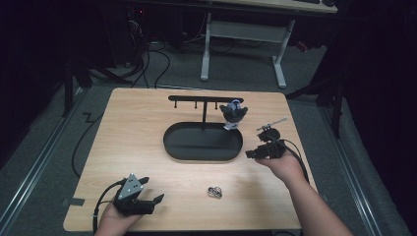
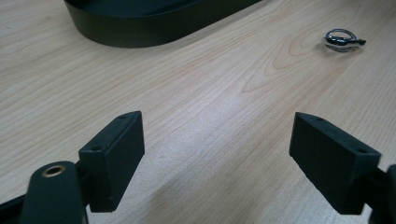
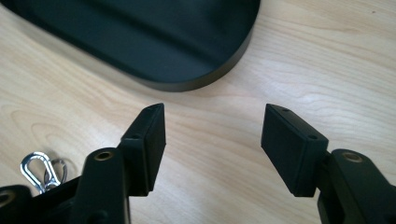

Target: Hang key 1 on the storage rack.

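Note:
A small silver carabiner with a key ring [image 1: 214,191] lies on the wooden table [image 1: 137,128], in front of the black oval base [image 1: 202,142] of a hook rack [image 1: 204,99]. A dark bunched item [image 1: 233,114] hangs at the rack's right end. My left gripper [image 1: 153,191] rests open near the front left edge, well left of the carabiner [image 2: 344,39]. In its own view the left gripper [image 2: 217,126] holds nothing. My right gripper [image 1: 254,145] stands open just right of the base [image 3: 140,37]. The right gripper [image 3: 215,116] is empty, with the carabiner [image 3: 39,170] low at its left.
The rack's crossbar carries several small hooks over the base [image 2: 154,18]. Bare wood lies between the base and the front edge. Beyond the table are a dark floor with cables [image 1: 147,64] and the white legs of a desk [image 1: 243,46].

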A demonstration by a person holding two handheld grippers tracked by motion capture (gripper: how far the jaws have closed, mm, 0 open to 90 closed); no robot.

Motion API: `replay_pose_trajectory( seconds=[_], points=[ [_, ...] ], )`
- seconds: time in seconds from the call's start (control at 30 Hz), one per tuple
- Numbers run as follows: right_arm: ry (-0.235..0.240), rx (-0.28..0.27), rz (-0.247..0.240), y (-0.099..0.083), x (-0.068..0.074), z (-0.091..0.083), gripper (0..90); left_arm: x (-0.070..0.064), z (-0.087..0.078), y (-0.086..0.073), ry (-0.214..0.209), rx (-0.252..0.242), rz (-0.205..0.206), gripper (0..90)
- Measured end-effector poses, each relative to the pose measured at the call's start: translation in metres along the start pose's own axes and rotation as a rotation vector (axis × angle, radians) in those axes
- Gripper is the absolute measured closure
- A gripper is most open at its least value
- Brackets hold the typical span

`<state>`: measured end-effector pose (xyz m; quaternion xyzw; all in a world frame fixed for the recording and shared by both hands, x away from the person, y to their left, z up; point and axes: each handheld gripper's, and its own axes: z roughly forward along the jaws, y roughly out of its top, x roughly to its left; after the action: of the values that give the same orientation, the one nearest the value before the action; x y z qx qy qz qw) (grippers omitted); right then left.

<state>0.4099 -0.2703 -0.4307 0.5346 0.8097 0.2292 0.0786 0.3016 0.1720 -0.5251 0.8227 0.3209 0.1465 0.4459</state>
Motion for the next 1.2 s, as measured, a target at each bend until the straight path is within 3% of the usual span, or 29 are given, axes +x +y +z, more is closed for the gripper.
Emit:
replay_pose_trajectory(
  seconds=[0.17,0.2,0.23,0.37,0.4,0.43,0.47,0.53,0.57,0.6,0.7,0.8,0.83,0.9,1.0,1.2],
  points=[
    [-0.019,-0.099,-0.041,-0.035,0.009,0.003,47.1,-0.003,0.000,0.002,-0.005,0.007,-0.001,21.8],
    [-0.019,-0.099,-0.041,-0.035,0.009,0.003,47.1,-0.003,0.000,0.002,-0.005,0.007,-0.001,22.2],
    [-0.003,-0.160,-0.048,-0.054,0.012,0.004,48.6,-0.004,0.001,0.002,-0.003,0.007,0.001,22.3],
    [-0.002,-0.242,-0.093,-0.078,0.019,0.007,48.7,-0.007,0.002,0.003,-0.003,0.007,0.004,22.3],
    [0.032,-0.314,-0.064,-0.100,0.025,0.011,46.2,-0.008,0.003,0.003,-0.007,0.008,0.006,22.4],
    [0.037,-0.336,-0.059,-0.106,0.027,0.011,45.8,-0.008,0.003,0.003,-0.007,0.008,0.006,22.5],
    [0.037,-0.336,-0.059,-0.106,0.027,0.011,45.8,-0.009,0.003,0.003,-0.007,0.007,0.003,22.5],
    [0.019,-0.440,-0.056,-0.135,0.035,0.013,43.8,-0.011,0.004,0.003,-0.005,0.003,-0.004,22.4],
    [0.019,-0.440,-0.056,-0.135,0.035,0.013,43.8,-0.011,0.004,0.003,-0.005,0.003,-0.004,22.4],
    [0.062,-0.441,-0.025,-0.147,0.039,0.014,41.1,-0.011,0.004,0.005,-0.007,-0.005,-0.014,22.4],
    [0.052,-0.443,-0.062,-0.149,0.044,0.012,40.0,-0.011,0.005,0.006,-0.006,-0.014,-0.014,22.5],
    [0.115,-0.401,-0.044,-0.149,0.051,0.019,38.7,-0.011,0.005,0.006,0.005,-0.008,0.005,22.4],
    [0.115,-0.401,-0.044,-0.149,0.051,0.019,38.7,-0.011,0.005,0.006,0.005,-0.008,0.005,22.4],
    [0.125,-0.382,-0.107,-0.143,0.063,0.025,38.5,-0.011,0.004,0.005,0.007,-0.007,0.011,22.5],
    [0.141,-0.366,-0.129,-0.140,0.070,0.030,38.6,-0.009,0.005,0.003,0.006,-0.007,0.007,22.6],
    [0.172,-0.339,-0.227,-0.130,0.102,0.046,44.1,-0.007,0.005,0.003,0.002,-0.005,0.008,22.6]
  ],
)
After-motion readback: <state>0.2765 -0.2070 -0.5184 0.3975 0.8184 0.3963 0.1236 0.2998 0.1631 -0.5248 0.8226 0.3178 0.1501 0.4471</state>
